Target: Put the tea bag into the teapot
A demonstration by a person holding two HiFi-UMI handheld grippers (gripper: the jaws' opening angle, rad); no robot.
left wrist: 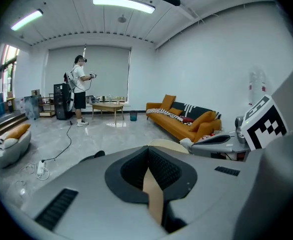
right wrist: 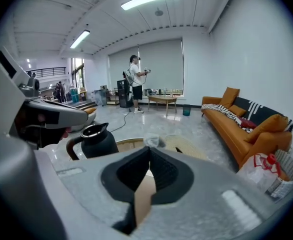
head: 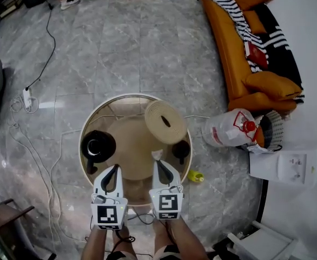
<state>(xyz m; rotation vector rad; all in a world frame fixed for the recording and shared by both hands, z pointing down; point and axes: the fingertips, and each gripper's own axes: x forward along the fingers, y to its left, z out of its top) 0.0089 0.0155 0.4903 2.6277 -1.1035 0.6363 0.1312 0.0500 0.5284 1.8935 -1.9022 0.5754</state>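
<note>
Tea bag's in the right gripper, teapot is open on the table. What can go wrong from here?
1. The right gripper pinches the tea bag only at its jaw tips, so the bag could slip out on the way.
2. The teapot stands to the left, past the shut left gripper; crossing over could bump the two grippers.
3. The teapot's opening looks narrow, so the bag may catch on its rim.

Round table, pale top with a light rim, carries a black teapot at left, a beige woven mat over its far-right edge, and a black lid at right.
</note>
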